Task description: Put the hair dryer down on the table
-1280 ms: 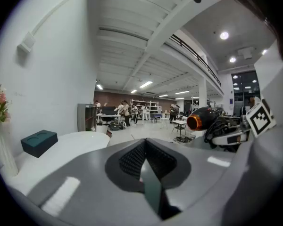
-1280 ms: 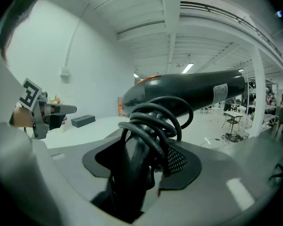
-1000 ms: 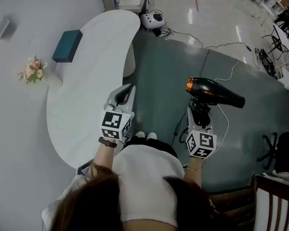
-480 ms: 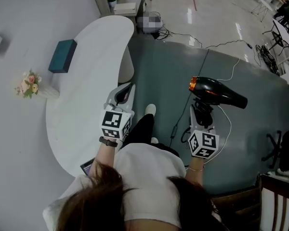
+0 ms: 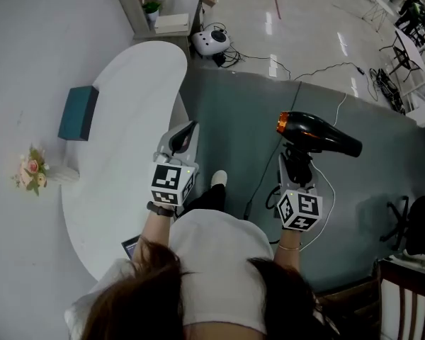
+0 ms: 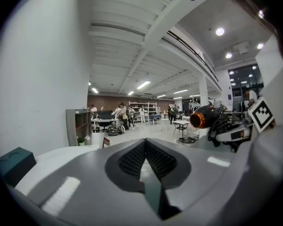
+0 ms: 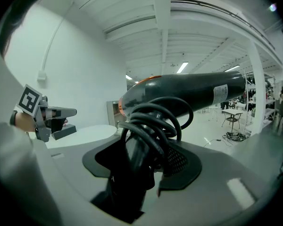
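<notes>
Black with an orange ring at one end, the hair dryer (image 5: 317,135) hangs in the air over the grey-green floor (image 5: 234,119), off to the right of the white bench (image 5: 120,161) and well apart from it. Its barrel lies roughly level, the orange end turned toward the bench side and the narrower end pointing away to the right.

The right tongs (image 5: 296,164) are clamped on the dryer's handle from below. In the right gripper view the handle stands between the two jaws with the dark cord (image 7: 153,119) wound in loops round it, and the barrel (image 7: 193,95) crosses above the right tongs (image 7: 141,173).

The left tongs (image 5: 185,134) hover over the bench's right edge. In the left gripper view the left tongs (image 6: 145,157) have their jaws drawn together with nothing between them. The same view shows the hair dryer (image 6: 205,117) off to the right, and the bench top (image 6: 56,154) low at the left.

On the bench, a teal box (image 5: 77,112) lies toward the far left side, and a small bunch of pink flowers (image 5: 31,172) sits at its left edge, nearer the person. Neither touches the tongs. Beyond the far end of the bench a white device (image 5: 211,41) rests on the floor.
</notes>
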### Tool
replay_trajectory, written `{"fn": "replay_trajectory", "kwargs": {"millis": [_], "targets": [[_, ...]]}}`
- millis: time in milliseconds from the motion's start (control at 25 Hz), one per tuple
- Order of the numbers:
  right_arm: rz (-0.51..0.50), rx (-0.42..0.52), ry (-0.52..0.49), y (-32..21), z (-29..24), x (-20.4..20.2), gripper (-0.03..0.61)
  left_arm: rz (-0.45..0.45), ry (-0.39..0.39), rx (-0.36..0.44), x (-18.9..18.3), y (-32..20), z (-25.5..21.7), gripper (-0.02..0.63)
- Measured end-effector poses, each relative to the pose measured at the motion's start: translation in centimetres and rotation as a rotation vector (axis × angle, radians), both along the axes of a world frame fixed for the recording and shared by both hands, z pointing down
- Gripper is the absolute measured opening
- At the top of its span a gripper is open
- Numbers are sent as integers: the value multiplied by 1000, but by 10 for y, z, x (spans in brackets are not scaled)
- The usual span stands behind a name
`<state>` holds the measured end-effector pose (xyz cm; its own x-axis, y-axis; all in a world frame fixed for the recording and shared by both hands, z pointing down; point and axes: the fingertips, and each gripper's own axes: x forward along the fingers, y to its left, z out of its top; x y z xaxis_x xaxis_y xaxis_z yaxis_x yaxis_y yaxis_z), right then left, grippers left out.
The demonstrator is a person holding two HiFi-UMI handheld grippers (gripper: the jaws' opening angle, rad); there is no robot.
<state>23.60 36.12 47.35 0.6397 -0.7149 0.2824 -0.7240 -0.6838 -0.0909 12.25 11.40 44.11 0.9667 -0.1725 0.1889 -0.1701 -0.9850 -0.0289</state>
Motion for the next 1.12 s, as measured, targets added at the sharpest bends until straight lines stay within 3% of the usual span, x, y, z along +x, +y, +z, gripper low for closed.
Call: {"fn": "replay_trajectory", "kwargs": {"millis": [240, 400, 800, 1120], "targets": [[10, -5, 1, -49, -4, 47, 230, 4, 3, 0, 52, -56, -4, 58], [1, -16, -9, -80, -1, 64, 230, -2, 0, -4, 67, -82, 0, 58], [-102, -61, -27, -132, 6, 74, 230, -90, -24, -34, 62, -122, 14, 58], [-234, -64, -29, -189, 8, 89, 230, -229, -29, -45, 44, -158, 15, 58]]}}
